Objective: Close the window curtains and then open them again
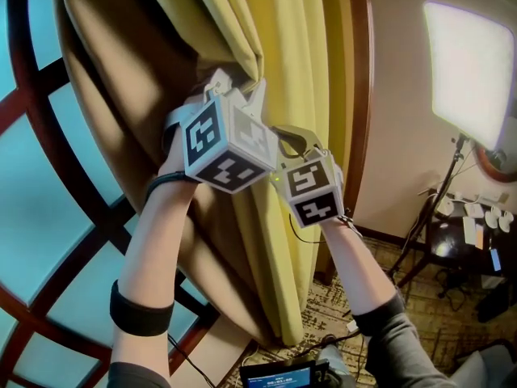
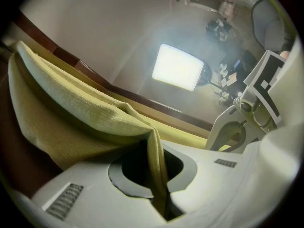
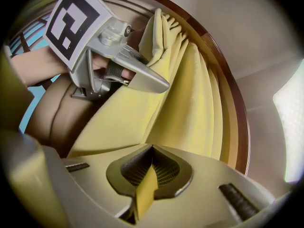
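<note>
Pinching curtain [image 1: 300, 51] edge | left gripper [image 2: 159, 186] and right gripper [image 3: 142, 196] both clamped on its fold | fabric likely soft, light, may slip; hold left hem.

teal window [image 1: 28, 217] with dark wooden lattice [image 1: 50, 75]; bright studio light [image 1: 467, 71] by beige wall [image 1: 396, 136].
</note>
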Demonstrator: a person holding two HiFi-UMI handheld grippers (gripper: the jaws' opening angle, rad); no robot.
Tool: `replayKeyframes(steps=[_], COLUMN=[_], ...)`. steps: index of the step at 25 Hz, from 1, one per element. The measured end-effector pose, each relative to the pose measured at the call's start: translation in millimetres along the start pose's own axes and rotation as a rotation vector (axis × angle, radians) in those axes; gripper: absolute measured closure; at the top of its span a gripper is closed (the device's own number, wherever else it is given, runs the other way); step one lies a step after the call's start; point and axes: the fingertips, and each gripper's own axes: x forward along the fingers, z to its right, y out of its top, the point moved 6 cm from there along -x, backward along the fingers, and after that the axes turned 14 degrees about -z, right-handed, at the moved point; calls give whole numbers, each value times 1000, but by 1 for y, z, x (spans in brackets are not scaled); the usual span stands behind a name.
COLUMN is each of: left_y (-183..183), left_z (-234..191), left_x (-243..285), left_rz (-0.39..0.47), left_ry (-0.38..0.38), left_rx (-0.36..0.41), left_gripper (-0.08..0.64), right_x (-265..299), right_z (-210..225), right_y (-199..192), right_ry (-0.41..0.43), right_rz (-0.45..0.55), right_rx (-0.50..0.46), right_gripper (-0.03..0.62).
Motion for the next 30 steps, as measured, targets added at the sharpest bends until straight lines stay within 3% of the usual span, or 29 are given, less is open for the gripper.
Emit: replayKeyframes(steps=[14,20,24,30], left_y=[48,65,75,82], left_z=[-4,15,29,27], left_x=[71,107,142,167], left_rz=[60,30,22,31], left_ry=[-77,-152,-222,-230], left_rx=[-74,-47,-81,-121], left_gripper=[554,555,555,555], right_x=[24,32,38,48], right_z=[75,96,113,142], right_y=[-13,-21,-28,-40], right_ry=[-49,-60,-74,-96], right_rz=[-34,-55,-72,-93], right_rx=[-23,-20,-32,-28], right_gripper=[575,575,575,575])
